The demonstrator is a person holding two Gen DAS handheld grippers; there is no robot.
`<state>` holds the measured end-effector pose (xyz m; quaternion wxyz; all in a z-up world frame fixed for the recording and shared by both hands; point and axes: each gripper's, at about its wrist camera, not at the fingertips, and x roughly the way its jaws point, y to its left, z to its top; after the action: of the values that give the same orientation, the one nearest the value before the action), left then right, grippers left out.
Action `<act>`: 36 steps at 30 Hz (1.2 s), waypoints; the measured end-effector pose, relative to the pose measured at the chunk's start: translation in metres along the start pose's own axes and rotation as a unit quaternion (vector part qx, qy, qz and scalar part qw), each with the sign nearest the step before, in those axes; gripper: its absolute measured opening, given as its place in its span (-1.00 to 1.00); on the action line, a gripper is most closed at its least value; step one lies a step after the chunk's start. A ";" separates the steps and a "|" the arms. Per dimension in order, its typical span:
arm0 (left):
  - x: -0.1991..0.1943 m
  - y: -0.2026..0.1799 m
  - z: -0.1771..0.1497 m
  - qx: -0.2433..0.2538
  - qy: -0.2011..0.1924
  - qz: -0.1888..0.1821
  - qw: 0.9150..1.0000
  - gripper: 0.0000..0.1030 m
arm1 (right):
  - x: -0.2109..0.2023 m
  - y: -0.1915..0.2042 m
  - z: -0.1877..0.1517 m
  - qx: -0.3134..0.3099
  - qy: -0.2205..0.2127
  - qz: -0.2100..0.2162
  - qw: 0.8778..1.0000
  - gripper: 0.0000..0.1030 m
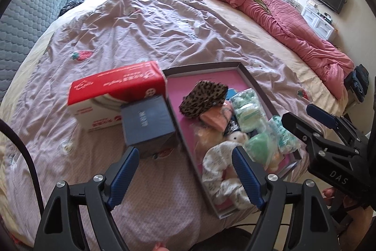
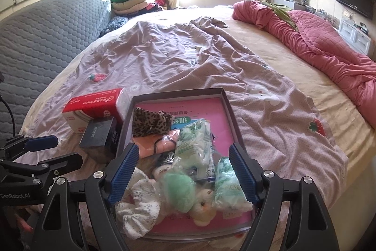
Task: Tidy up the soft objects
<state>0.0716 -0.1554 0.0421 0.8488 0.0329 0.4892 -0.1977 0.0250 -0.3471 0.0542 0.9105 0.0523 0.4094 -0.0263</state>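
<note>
Tray [image 2: 231, 119] of soft items [image 2: 192, 145], both jaws apparently empty

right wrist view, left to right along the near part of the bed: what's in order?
left gripper → dark blue box, with the red tissue box behind it → shallow tray of soft items → strawberry patch on the sheet → pink quilt.
</note>
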 end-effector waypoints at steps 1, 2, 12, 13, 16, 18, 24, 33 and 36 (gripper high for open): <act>-0.001 0.002 -0.003 -0.002 0.001 0.002 1.000 0.58 | -0.001 0.001 -0.002 0.000 0.000 0.001 1.000 0.56; -0.002 0.004 -0.006 -0.004 0.002 0.006 1.000 0.60 | -0.002 0.002 -0.005 -0.001 0.000 0.003 1.000 0.56; -0.020 0.013 -0.042 -0.017 0.000 0.032 0.999 0.62 | -0.022 0.014 -0.036 -0.001 -0.001 0.015 1.000 0.56; -0.022 0.013 -0.045 -0.020 -0.002 0.034 0.999 0.62 | -0.026 0.016 -0.039 -0.003 -0.003 0.016 1.000 0.56; -0.030 0.017 -0.058 -0.037 -0.010 0.036 0.999 0.62 | -0.038 0.022 -0.047 -0.005 -0.009 0.021 1.000 0.57; -0.035 0.018 -0.069 -0.044 -0.015 0.042 0.998 0.62 | -0.045 0.025 -0.053 -0.001 -0.012 0.027 1.000 0.57; -0.043 0.014 -0.097 -0.041 -0.017 0.054 0.998 0.63 | -0.059 0.036 -0.073 -0.003 -0.011 0.028 1.000 0.57; -0.057 0.005 -0.124 -0.045 -0.029 0.054 0.997 0.63 | -0.084 0.039 -0.094 0.007 -0.032 0.016 0.999 0.58; -0.061 0.002 -0.126 -0.040 -0.036 0.059 0.997 0.63 | -0.091 0.042 -0.098 -0.002 -0.038 0.012 0.999 0.58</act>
<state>-0.0575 -0.1036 0.0284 0.8768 0.0205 0.4628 -0.1288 -0.1042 -0.2934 0.0603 0.9259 0.0544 0.3736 -0.0167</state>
